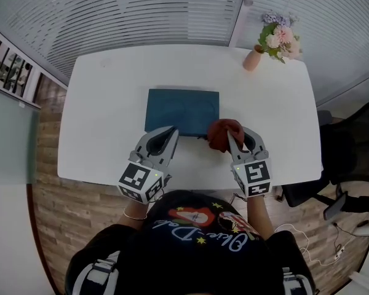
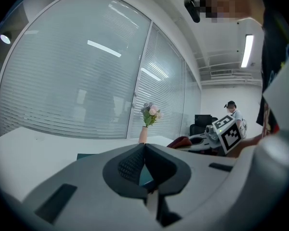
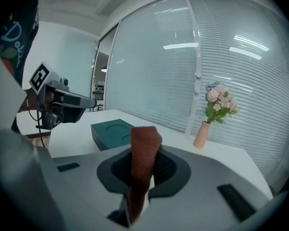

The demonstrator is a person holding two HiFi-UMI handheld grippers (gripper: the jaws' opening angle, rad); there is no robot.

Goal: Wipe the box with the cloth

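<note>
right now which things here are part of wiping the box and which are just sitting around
For the job:
- teal box
- red-brown cloth, clamped in the right tool
- left tool, shut and empty

Just there:
- vase of flowers
- black chair beside the table

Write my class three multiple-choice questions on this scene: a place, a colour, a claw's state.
1. Where on the table does the vase stand? A near left corner; B far right corner; C centre.
2. What colour is the box? A white; B yellow; C dark teal.
3. The right claw is: A shut on the cloth; B open; C shut on the vase.
Answers: B, the head view shows it there; C, its top looks dark teal; A, the cloth sits pinched between the jaws.
</note>
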